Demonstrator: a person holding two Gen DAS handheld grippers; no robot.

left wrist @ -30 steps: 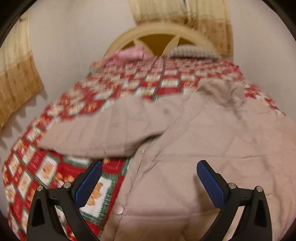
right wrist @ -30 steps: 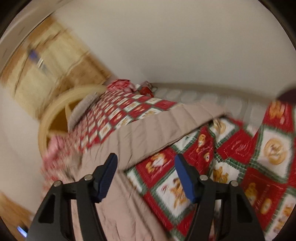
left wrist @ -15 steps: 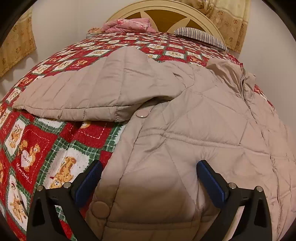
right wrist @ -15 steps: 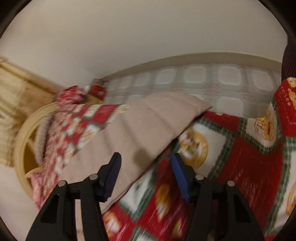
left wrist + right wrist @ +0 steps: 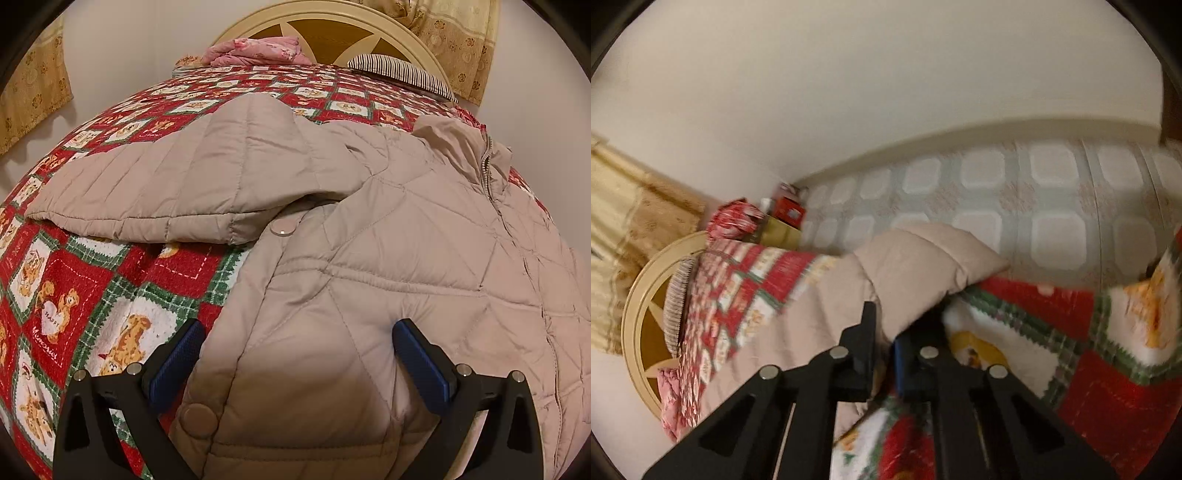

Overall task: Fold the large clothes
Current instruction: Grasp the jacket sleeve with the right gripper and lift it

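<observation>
Right gripper, earlier wide, now pinched on the sleeve stretched away along its long axis; left gripper spread open astride the jacket hem, flat on the quilt.

Garment: beige quilted jacket, zipped, front up (round snaps along one edge)
Pose: spread flat on the bed
Left sleeve: stretched sideways, flat
Other sleeve: cuff end lifted slightly
</observation>
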